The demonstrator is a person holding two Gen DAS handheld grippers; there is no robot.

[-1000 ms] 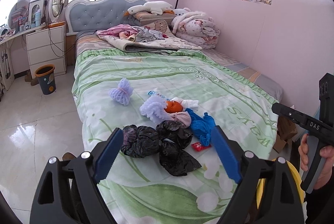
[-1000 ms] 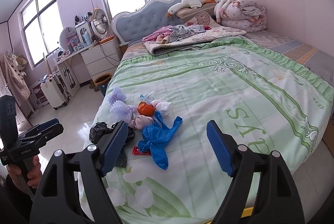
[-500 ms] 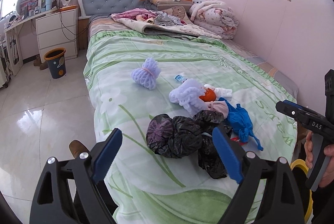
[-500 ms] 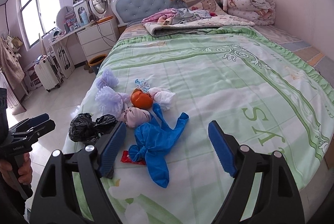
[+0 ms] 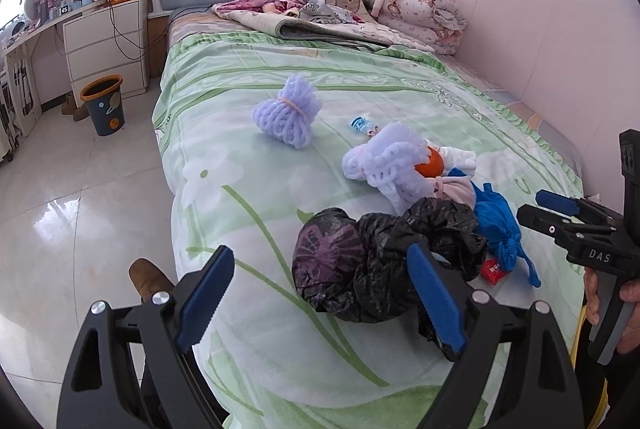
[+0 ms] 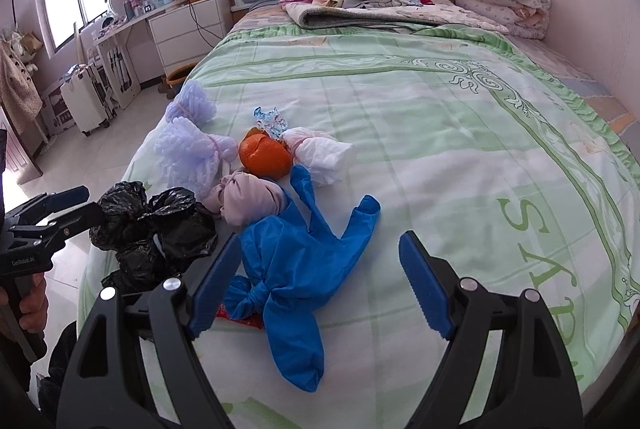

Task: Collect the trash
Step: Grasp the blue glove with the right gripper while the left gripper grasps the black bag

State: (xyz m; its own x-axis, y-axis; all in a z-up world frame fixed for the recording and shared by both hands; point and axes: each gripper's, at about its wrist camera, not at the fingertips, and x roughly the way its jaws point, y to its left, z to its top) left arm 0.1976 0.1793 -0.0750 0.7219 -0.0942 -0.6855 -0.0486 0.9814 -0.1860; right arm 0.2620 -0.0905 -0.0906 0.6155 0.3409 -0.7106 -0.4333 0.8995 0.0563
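Note:
Trash lies on the green bed sheet (image 5: 224, 133): black plastic bags (image 5: 372, 261) (image 6: 152, 225), a knotted blue glove (image 6: 296, 269) (image 5: 500, 229), an orange peel (image 6: 264, 155), purple foam nets (image 5: 288, 115) (image 6: 188, 149), a white tissue bundle (image 6: 320, 153), a pinkish bundle (image 6: 248, 201), a red wrapper (image 5: 494, 269) and a blue foil wrapper (image 6: 270, 119). My left gripper (image 5: 320, 301) is open, just short of the black bags. My right gripper (image 6: 320, 285) is open over the blue glove.
A blue bin with an orange rim (image 5: 103, 105) stands on the tiled floor by the white drawers (image 5: 106, 47). Blankets and pillows (image 5: 320, 17) pile at the bed's head. A pink wall (image 5: 560, 41) runs along the far side. A suitcase (image 6: 86, 101) stands by the desk.
Both grippers have moved forward and lower toward the trash pile. The black bags and blue glove now lie closer between the fingers. Both stay open.

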